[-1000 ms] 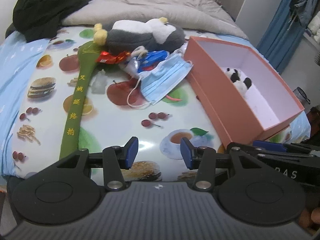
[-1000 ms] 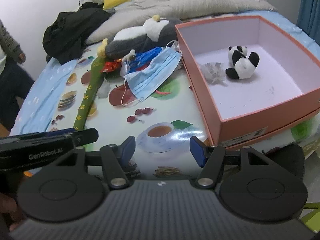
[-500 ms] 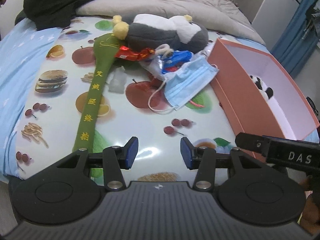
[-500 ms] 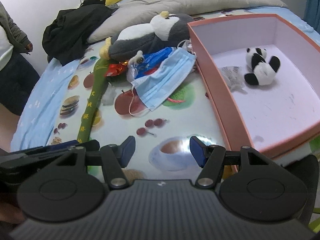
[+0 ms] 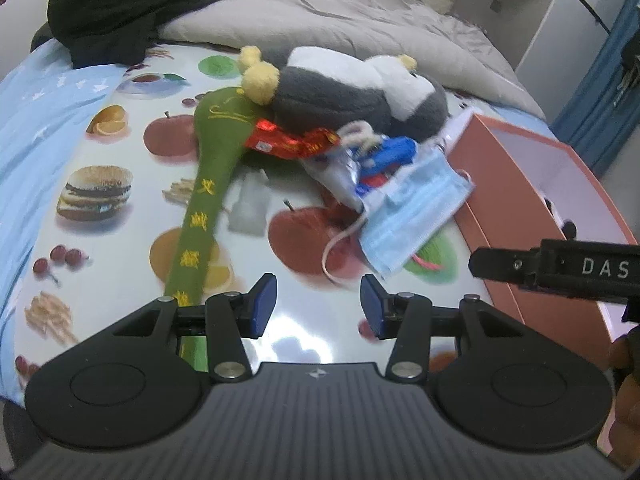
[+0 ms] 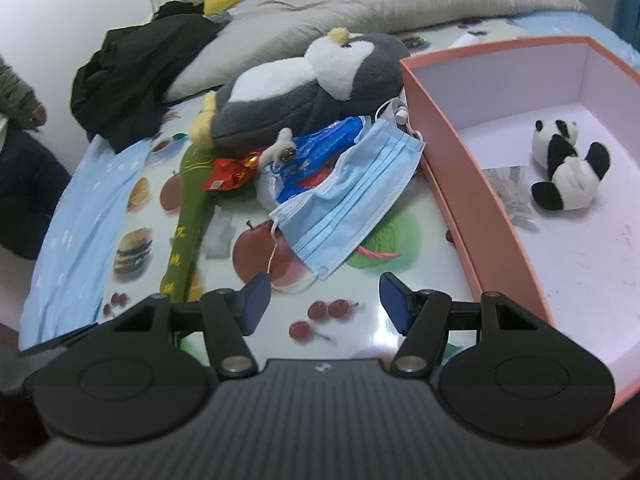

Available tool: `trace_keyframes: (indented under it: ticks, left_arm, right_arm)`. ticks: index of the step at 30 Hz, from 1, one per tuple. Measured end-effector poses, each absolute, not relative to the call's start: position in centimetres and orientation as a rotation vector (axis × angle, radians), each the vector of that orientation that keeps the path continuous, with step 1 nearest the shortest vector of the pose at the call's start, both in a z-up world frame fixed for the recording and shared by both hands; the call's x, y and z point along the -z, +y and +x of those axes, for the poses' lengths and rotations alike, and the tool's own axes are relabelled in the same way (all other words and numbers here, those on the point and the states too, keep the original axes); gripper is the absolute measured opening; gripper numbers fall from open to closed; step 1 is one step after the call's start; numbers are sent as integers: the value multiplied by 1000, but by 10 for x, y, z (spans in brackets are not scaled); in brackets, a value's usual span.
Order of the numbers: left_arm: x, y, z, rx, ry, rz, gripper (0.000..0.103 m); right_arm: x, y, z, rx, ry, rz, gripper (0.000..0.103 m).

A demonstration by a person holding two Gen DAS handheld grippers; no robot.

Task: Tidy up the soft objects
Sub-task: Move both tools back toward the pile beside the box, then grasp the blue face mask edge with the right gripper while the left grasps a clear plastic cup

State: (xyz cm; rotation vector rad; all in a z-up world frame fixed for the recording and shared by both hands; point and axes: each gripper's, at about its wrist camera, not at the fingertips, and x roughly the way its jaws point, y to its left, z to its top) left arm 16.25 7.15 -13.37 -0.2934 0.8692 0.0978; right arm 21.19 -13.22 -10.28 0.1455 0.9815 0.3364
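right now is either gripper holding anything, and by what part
Nothing is held. The left gripper and the right gripper both stand open with only the printed cloth showing between their pads, short of the blue face mask.

A: What stayed hidden near the pink box (image 5: 516,184)?

B: Seen from the left wrist, its wall covered most of the panda toy (image 5: 560,216). The blue mask (image 6: 344,208) overlapped a blue wrapper (image 6: 324,140), print unreadable.

A: And the box itself?

B: Cut off by the picture's right edge.
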Motion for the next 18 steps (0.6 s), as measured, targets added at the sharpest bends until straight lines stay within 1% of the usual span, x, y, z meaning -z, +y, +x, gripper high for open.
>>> trace_keyframes:
  ticks: [8, 18]
  left_arm:
    - [155, 90, 204, -137, 867, -253, 52]
    - [180, 99, 242, -141, 871, -150, 52]
  right_arm:
    - [130, -116, 251, -329, 1031, 174, 63]
    - [167, -92, 282, -325, 1063, 57, 63]
